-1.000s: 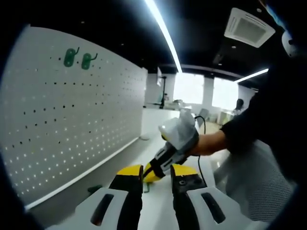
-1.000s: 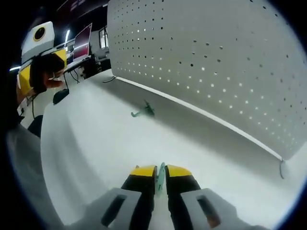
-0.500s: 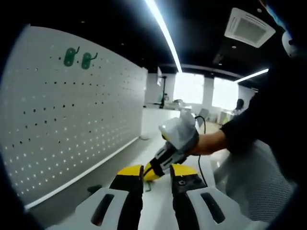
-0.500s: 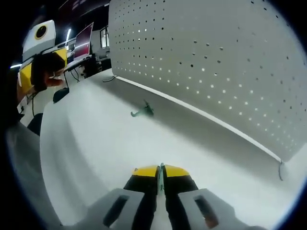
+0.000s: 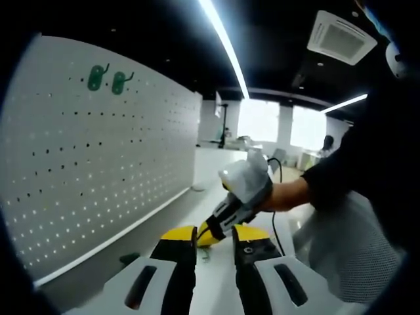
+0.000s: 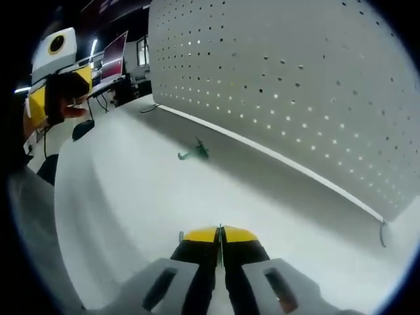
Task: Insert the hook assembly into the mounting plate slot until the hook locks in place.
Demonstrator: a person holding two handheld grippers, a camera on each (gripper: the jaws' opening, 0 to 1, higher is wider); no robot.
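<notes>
A white pegboard [image 5: 98, 164] stands along the table's edge, with two green hooks [image 5: 105, 80] mounted near its top. The same pegboard [image 6: 295, 85] is in the right gripper view too. My right gripper [image 6: 221, 231] is shut low over the white table [image 6: 131, 203], with only a thin sliver of a green hook between its yellow tips. In the left gripper view a hand holds that right gripper [image 5: 209, 233] just beyond my left gripper [image 5: 214, 244], which is open and holds nothing. A loose green hook [image 6: 194, 155] lies on the table near the board's foot, and it appears again as the hook [image 5: 129, 258] in the left gripper view.
A person's dark sleeve [image 5: 341, 177] comes in from the right. A cable [image 6: 149, 108] lies at the far end of the table. Monitors [image 6: 113, 56] and desks stand beyond. A small hook [image 6: 382, 233] hangs at the board's lower right corner.
The right gripper's jaws have drawn together until the green piece between them shows as a thin line. The left gripper has stayed as it was.
</notes>
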